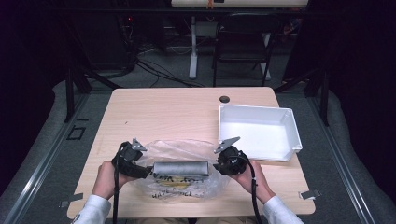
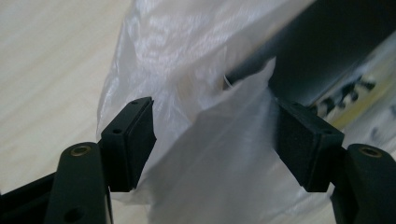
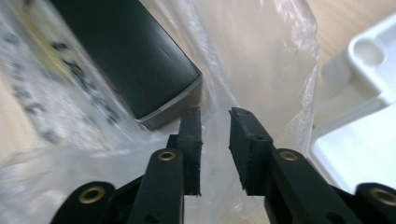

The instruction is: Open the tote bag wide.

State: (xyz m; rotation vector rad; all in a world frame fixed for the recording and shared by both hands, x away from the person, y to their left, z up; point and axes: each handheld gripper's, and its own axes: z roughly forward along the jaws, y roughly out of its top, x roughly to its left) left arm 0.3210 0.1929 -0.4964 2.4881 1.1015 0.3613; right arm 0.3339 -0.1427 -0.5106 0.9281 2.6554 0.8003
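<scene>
Both grippers are down at the near edge of the table [image 1: 187,105], one at each end of a clear plastic bag [image 1: 184,151] that lies flat on the wood. On top of the bag, or inside it, sits a long dark grey box [image 1: 181,168], lying crosswise, parallel to the near edge; from the high view I can't tell which.

The left gripper [image 1: 145,171] is at the box's left end, the right gripper [image 1: 215,165] at its right end. A white plastic tray [image 1: 293,135] stands toward the far right corner, just beyond the right hand [image 1: 250,179], and a small dark disc [image 1: 224,99] lies on the wood near the tray's far left corner.

Now the left gripper view: the jaws are spread wide, a fold of bag film [image 2: 224,154] bunched between them, the right-hand pad close against the box's dark end [image 2: 327,51]. No squeeze on anything.

The right gripper view tells more: the jaws stand close together with a narrow gap, a thin sheet of film [image 3: 215,140] running through that gap. The box corner [image 3: 140,60] lies just beyond the left-hand pad, and black print on yellow shows through the film beside it. The tray's rim [image 3: 369,79] fills the right side.
</scene>
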